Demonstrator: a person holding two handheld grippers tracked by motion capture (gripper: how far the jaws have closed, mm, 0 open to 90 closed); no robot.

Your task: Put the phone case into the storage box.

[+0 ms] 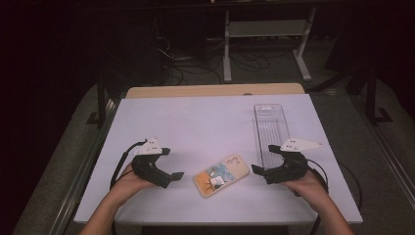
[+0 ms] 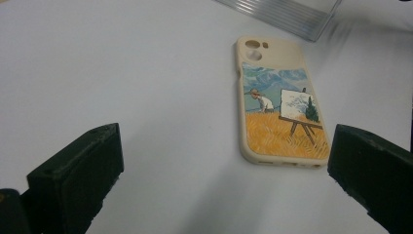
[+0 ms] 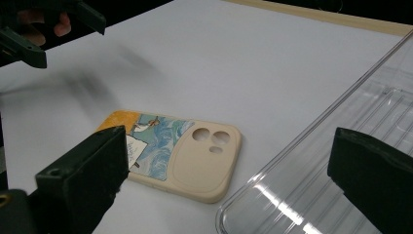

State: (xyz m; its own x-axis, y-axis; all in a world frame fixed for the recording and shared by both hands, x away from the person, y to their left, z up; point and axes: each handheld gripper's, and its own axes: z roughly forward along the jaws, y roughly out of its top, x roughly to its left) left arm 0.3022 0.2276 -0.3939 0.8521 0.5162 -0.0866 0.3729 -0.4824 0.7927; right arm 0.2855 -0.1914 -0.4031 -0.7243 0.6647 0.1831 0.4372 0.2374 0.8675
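High view, nearest edge first: two forearms enter from the bottom, each hand wrapped around a gripper low over the white table (image 1: 195,122). Left gripper (image 1: 173,164) has its jaws spread wide, nothing between them, aimed toward the middle. Right gripper (image 1: 262,159) likewise spread and empty, aimed back at the left one. Between the two lies a phone case (image 1: 221,175), flat, back side up, angled across the table, apart from both grippers. Just beyond the right gripper a clear plastic tray (image 1: 270,128) runs lengthwise away from the person; its near end is hidden behind that gripper's grey plate. Nothing lies between either gripper and the case. Farther off, a strip of tan board at the far table edge, then dark floor with loose cables and a white metal stand. Left gripper view gives the case's print plainly: a painter in a hat, an easel, a yellow field, blue hills, with camera cutouts at the far end. Right gripper view shows the case's cutout end lying just beside the tray's near corner, not touching, and the left gripper farther off, held by fingers.
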